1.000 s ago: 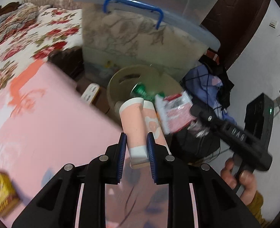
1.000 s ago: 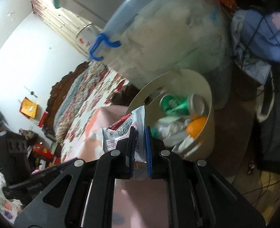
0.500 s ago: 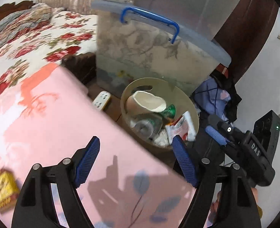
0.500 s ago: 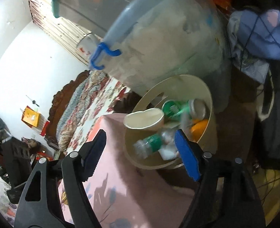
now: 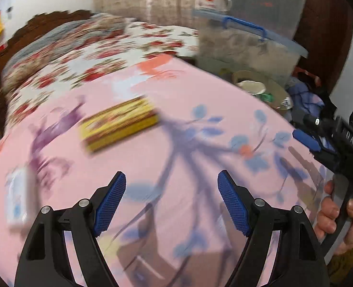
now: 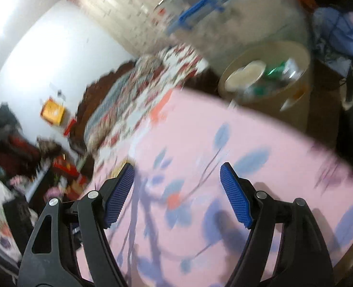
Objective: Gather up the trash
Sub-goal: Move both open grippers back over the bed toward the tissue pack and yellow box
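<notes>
Both hand-held grippers hang spread and empty over the pink floral-print table; the trash sits in the round beige bin beyond its far edge.

Motion blur smears both views, so the flat yellow printed box [image 5: 119,123] and the pale bluish packet [image 5: 18,198] on the pink floral-print table [image 5: 200,143] cannot be read, and the packet may be a carton. The round beige bin [image 6: 293,100] is partly cut off by the table edge; a cream paper cup [image 6: 246,75] and green wrappers [image 6: 276,69] show inside it, the rest indistinct. The left hand-held gripper [image 5: 171,201] has its blue-padded fingers [image 5: 109,201] wide apart above the cloth. The right hand-held gripper [image 6: 176,195], equally wide, tilts over the table, a bare hand [image 5: 339,217] wrapped round its handle at the left view's right edge.
</notes>
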A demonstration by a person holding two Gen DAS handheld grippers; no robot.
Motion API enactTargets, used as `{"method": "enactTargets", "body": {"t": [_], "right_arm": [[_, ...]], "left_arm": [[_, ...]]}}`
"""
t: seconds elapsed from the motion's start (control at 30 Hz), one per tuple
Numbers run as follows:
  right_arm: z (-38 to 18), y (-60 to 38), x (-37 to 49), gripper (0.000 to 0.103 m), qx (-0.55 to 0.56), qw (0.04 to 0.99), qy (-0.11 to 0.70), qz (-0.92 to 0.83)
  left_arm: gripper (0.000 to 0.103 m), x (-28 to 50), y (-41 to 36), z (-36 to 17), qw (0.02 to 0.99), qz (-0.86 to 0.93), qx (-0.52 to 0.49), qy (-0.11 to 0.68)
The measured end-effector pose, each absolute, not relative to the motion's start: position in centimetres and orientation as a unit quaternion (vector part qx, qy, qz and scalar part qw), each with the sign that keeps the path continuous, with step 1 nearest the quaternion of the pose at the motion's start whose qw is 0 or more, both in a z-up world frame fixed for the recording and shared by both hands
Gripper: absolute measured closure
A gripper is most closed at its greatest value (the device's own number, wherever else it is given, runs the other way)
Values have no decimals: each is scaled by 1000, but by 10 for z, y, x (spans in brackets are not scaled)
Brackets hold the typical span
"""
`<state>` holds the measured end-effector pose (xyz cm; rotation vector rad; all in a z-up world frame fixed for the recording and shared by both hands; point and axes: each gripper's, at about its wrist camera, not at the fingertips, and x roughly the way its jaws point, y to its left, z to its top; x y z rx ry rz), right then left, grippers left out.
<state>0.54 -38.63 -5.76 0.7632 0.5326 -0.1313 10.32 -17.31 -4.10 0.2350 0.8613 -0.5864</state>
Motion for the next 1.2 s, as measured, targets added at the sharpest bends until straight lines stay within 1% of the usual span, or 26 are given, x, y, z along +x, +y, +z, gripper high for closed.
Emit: {"method": "enactTargets", "body": {"t": [0.2,0.33,0.4,0.5,0.57,0.6,0.63,0.8,0.83,0.87,0.93,1.1,1.2], "right_arm": [[-69,-315,6,28,335,886,319,-23],[-72,-281,2,27,318,882,348,-7],[-72,-270,1,27,312,879,359,-5],[-74,-257,-2,24,303,878,371,-1],[-76,-247,-4,21,295,877,379,1],[-77,-246,-4,19,294,876,383,2],[-77,-243,-6,18,287,880,379,0],[-76,-232,-6,4,265,889,374,5],[-77,-230,-6,3,262,891,371,7],[-78,-228,-6,3,257,894,368,5],[-78,-227,-7,3,251,897,365,8],[-81,-238,-10,3,281,895,344,29],[-80,-234,-11,3,271,899,343,29]], "left_arm": [[28,84,-96,-46,880,-228,75,411],[24,73,-68,-51,882,-212,62,415],[24,69,-59,-51,885,-204,56,415],[23,64,-44,-52,887,-198,40,414],[13,63,-39,-53,889,-191,33,415],[12,63,-34,-55,891,-181,26,415],[12,64,-31,-56,891,-177,23,418],[12,69,-18,-72,881,-145,7,450],[12,71,-15,-77,877,-142,3,458],[8,70,-14,-78,880,-140,5,453],[9,69,-13,-79,880,-138,4,454],[9,70,-9,-79,880,-142,-6,454],[8,73,-9,-79,879,-142,-6,455]]}}
